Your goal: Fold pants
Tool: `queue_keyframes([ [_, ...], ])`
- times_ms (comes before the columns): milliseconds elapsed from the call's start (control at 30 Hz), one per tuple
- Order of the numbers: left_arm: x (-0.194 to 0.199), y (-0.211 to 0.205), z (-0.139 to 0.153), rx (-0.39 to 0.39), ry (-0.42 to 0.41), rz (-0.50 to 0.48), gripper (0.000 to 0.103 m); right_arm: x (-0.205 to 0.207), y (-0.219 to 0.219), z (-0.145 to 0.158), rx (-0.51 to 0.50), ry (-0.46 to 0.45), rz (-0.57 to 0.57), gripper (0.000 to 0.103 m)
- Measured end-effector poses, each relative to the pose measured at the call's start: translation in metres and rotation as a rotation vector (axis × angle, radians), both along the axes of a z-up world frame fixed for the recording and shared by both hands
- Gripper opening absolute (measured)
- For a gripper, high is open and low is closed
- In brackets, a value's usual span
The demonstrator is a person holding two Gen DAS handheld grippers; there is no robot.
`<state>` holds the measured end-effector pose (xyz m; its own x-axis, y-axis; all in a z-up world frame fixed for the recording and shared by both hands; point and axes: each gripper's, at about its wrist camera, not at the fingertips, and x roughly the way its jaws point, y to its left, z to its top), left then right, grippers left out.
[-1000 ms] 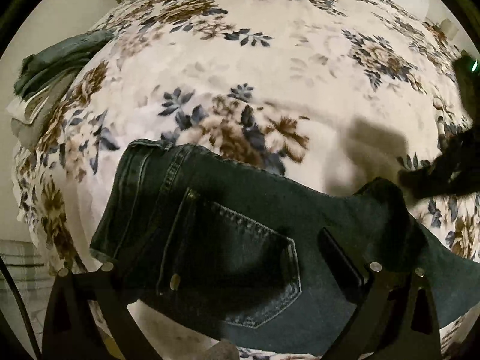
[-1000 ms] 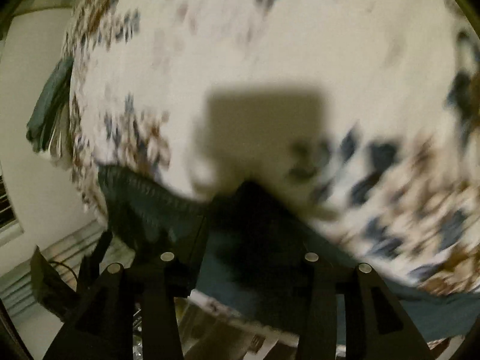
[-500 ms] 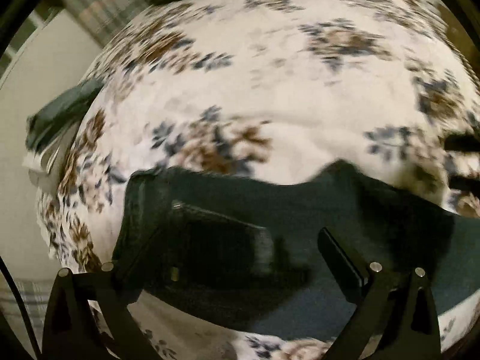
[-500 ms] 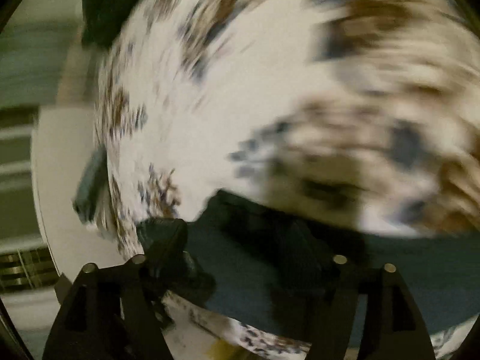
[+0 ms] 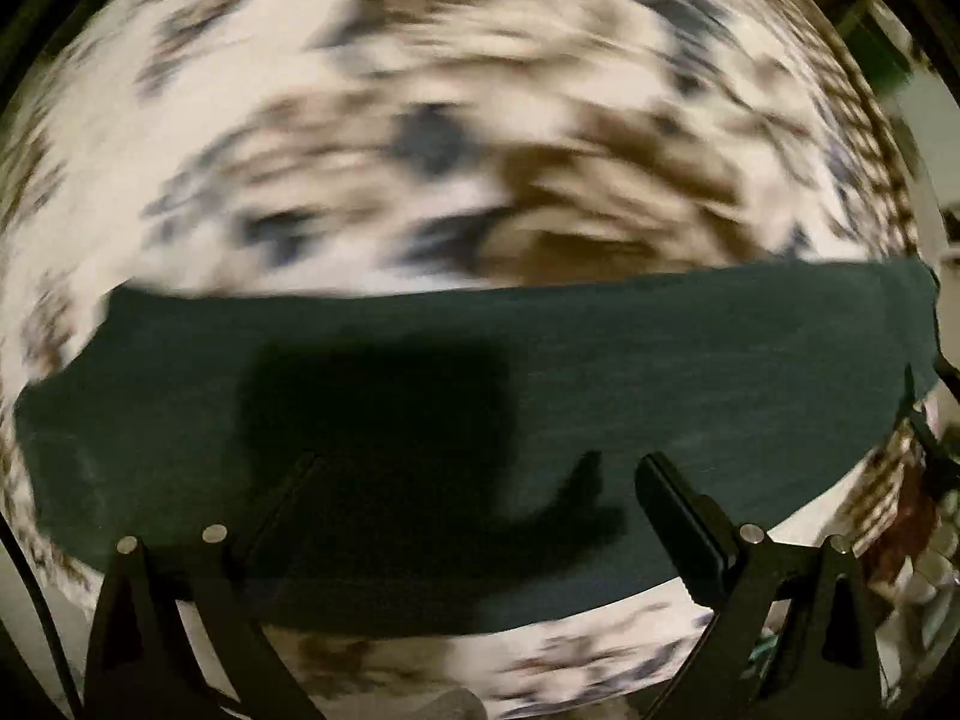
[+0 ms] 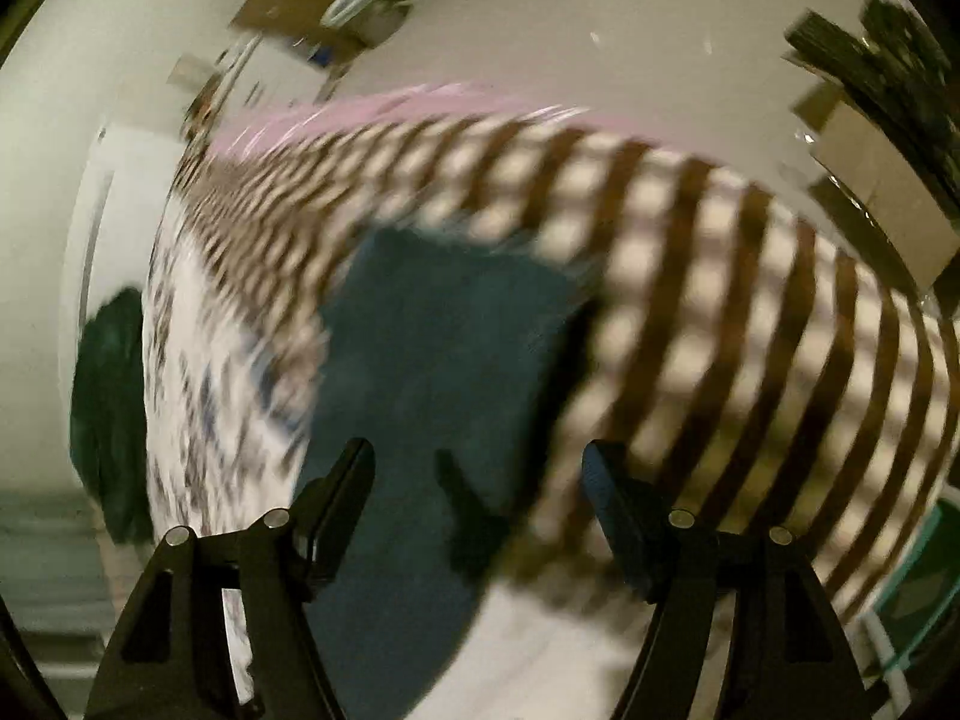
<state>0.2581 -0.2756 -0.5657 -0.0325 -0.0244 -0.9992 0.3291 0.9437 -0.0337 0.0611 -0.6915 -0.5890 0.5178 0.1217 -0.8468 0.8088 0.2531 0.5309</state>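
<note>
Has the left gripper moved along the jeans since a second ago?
Yes. The left gripper now sits over plain denim; the jeans' back pocket has left its view.

Dim warm light, heavy motion blur in both views, hard dark shadow on pants, perhaps overhead lighting, fisheye-bent edges

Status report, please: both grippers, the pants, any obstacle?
Left gripper open, above pants. Right gripper open, empty, over pants end. Pants flat on floral bedcover. No obstacle seen; pictures blurred.

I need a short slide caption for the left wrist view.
Open left tool above dark jeans spread across a floral bedcover, with the picture blurred by motion.
</note>
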Motion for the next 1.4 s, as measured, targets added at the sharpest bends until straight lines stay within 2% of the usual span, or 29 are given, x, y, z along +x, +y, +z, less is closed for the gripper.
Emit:
queue_keyframes([
  [67, 0.000, -0.038, -0.018, -0.004, 0.033, -0.057, 0.103, 0.002, -0.017, -0.013, 0.011, -0.008, 0.024, 0.063],
  [100, 0.000, -0.048, -0.025, 0.001, 0.041, -0.074, 0.103, 0.004, -0.023, -0.018, 0.020, -0.045, 0.035, 0.063],
  [167, 0.002, -0.064, -0.043, 0.065, 0.035, -0.112, 0.103, 0.007, -0.027, -0.018, 0.014, -0.106, 0.055, 0.063],
  [267, 0.009, -0.064, -0.056, 0.069, 0.042, -0.099, 0.103, 0.012, -0.027, -0.011, 0.011, -0.204, 0.070, 0.063],
  [400, 0.012, -0.060, -0.059, 0.045, 0.039, -0.105, 0.103, 0.025, -0.027, -0.028, 0.036, -0.189, 0.051, 0.060],
  [433, 0.013, -0.057, -0.061, 0.040, 0.041, -0.104, 0.103, 0.023, -0.031, -0.032, 0.063, -0.241, 0.004, 0.060],
  [467, 0.014, -0.054, -0.062, 0.036, 0.043, -0.102, 0.103, 0.023, -0.031, -0.033, 0.075, -0.277, -0.019, 0.055],
  [500, 0.013, -0.052, -0.064, 0.033, 0.047, -0.097, 0.103, 0.020, -0.032, -0.032, 0.112, -0.382, -0.054, 0.043],
  [533, 0.012, -0.051, -0.067, 0.031, 0.052, -0.091, 0.103, 0.016, -0.032, -0.031, 0.145, -0.472, -0.075, 0.041],
  [600, 0.015, -0.048, -0.069, 0.033, 0.061, -0.082, 0.103, 0.017, -0.029, -0.032, 0.158, -0.558, -0.067, 0.041],
  [667, 0.017, -0.049, -0.070, 0.044, 0.063, -0.078, 0.103, 0.029, -0.026, -0.045, 0.148, -0.467, -0.014, 0.041],
  [700, 0.016, -0.052, -0.070, 0.050, 0.065, -0.078, 0.103, 0.036, -0.025, -0.058, 0.177, -0.429, 0.002, 0.039],
  [733, 0.018, -0.052, -0.070, 0.052, 0.071, -0.077, 0.103, 0.039, -0.024, -0.064, 0.181, -0.419, -0.005, 0.034],
  [767, 0.019, -0.054, -0.069, 0.053, 0.075, -0.073, 0.103, 0.040, -0.025, -0.064, 0.171, -0.413, -0.004, 0.024],
  [800, 0.019, -0.056, -0.067, 0.057, 0.077, -0.070, 0.103, 0.042, -0.025, -0.060, 0.149, -0.400, 0.005, 0.009],
  [900, 0.018, -0.064, -0.058, 0.084, 0.061, -0.063, 0.103, 0.047, -0.013, -0.029, 0.022, -0.329, 0.038, 0.007],
  [1000, 0.016, -0.059, -0.049, 0.105, 0.036, -0.050, 0.103, 0.051, 0.007, 0.004, -0.043, -0.304, 0.075, 0.007],
  [1167, 0.018, 0.004, -0.025, 0.066, 0.030, 0.050, 0.103, 0.069, 0.071, 0.061, -0.064, -0.337, 0.217, 0.007],
  [1233, 0.017, 0.038, -0.019, 0.070, 0.032, 0.080, 0.103, 0.081, 0.117, 0.077, -0.070, -0.334, 0.302, 0.007],
  [1400, 0.008, 0.145, -0.002, 0.113, 0.009, 0.187, 0.103, 0.106, 0.227, 0.078, -0.042, -0.305, 0.458, 0.007],
])
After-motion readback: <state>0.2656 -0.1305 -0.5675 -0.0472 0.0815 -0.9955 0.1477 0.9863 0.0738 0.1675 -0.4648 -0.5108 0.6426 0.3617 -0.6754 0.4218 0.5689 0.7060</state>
